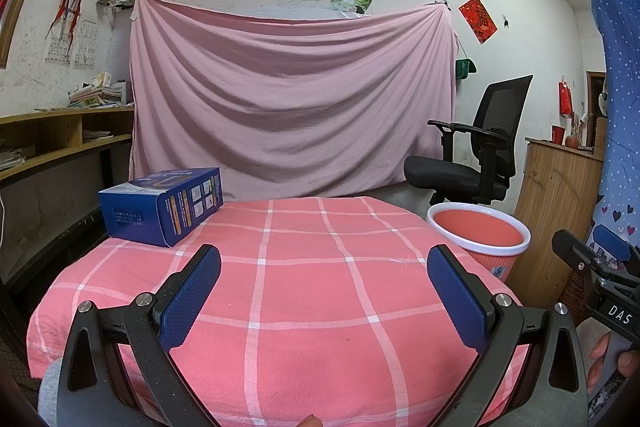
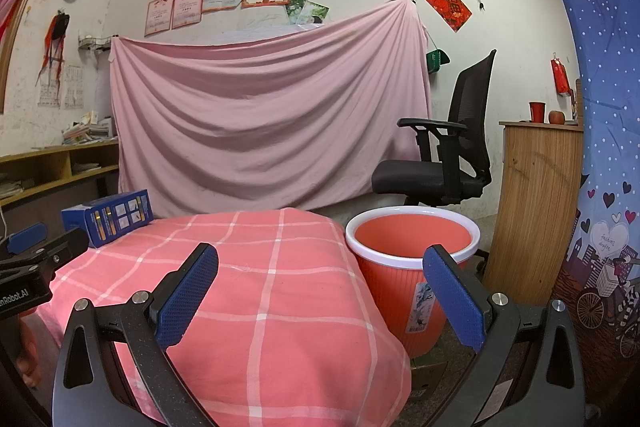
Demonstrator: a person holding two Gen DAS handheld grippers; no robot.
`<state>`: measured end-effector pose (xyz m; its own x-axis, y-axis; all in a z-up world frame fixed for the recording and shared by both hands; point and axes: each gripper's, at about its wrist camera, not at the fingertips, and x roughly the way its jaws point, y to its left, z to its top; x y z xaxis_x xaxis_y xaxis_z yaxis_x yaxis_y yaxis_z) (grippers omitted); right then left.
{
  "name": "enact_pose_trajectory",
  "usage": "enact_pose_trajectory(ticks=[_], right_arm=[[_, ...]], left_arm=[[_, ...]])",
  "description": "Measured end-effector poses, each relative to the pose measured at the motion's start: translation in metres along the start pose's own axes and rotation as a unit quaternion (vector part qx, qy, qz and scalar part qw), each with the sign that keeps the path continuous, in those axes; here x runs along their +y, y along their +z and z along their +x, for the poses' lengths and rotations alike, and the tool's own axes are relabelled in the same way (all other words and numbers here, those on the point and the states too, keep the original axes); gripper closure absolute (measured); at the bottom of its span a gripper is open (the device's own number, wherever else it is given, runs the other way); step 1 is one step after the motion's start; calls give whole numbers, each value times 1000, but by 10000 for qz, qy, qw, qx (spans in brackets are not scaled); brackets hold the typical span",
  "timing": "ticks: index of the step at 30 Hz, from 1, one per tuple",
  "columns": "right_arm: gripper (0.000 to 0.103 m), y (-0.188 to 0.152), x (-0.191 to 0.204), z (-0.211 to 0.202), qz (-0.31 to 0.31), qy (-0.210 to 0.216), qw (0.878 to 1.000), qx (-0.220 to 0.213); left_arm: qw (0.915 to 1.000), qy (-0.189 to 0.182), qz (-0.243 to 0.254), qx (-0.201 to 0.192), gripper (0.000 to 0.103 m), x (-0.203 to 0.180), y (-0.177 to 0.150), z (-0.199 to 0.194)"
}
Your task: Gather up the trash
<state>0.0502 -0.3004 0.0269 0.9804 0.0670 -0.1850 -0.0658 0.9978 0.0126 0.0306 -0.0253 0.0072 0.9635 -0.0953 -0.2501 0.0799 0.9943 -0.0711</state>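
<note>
Pink checked cloth (image 1: 304, 287) covers the table in front of us, and on its far left corner sits the one thing that looks like trash, a blue cardboard box (image 1: 160, 205), lying flat and well clear of both claws. We judge the orange bin (image 2: 404, 267) stands just off the table's right edge so that the box can be carried across and dropped straight in; its mouth is bare as far as we can see. Our left gripper (image 1: 324, 299) hovers low over the near cloth, its blue pads (image 1: 190, 301) spread wide, gripping and touching nothing. Our right gripper (image 2: 320, 297) is spread just as wide and empty, between cloth and bin.
</note>
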Motion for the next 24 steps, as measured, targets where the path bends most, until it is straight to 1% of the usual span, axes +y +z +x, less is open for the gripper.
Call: enact_pose_trajectory(ticks=[24], right_arm=[[0,1,0,0,-7,2,10000,11]], left_arm=[[10000,-9,-4,-7,2,2,0,0]])
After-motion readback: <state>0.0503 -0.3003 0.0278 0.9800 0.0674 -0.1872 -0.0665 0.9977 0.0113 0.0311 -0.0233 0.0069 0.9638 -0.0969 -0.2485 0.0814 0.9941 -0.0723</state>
